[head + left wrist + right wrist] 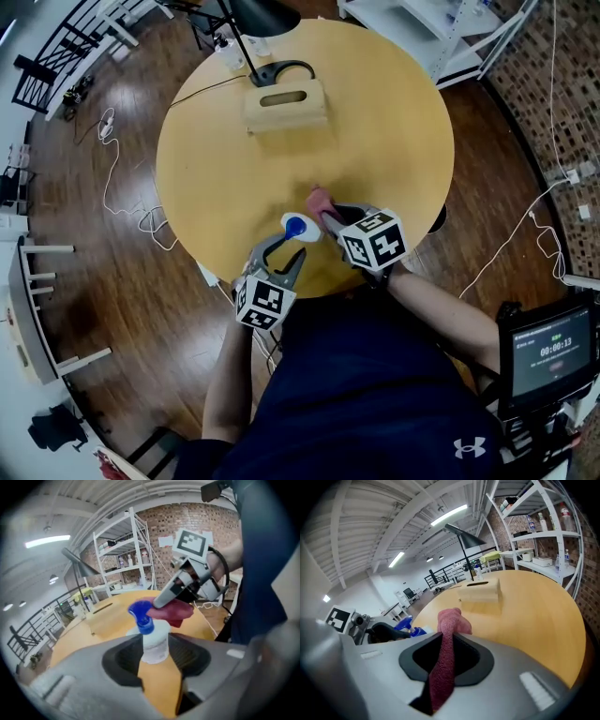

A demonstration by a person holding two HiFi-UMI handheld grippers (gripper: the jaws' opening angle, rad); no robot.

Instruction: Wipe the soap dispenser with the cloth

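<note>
The soap dispenser (154, 641) is held clenched between the jaws of the left claw (291, 244), over the near edge of the counter (375, 141); the red cloth (449, 625) is pinched in the right claw (445, 656), over that same edge

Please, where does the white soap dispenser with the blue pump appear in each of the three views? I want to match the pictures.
Head view: white soap dispenser with blue pump, just below the picture's centre.
Left gripper view: at the centre, upright between the jaws.
Right gripper view: left of centre; only its blue top shows.
Shared landmark: pale wooden box with a slot, farther back in every view.
</note>
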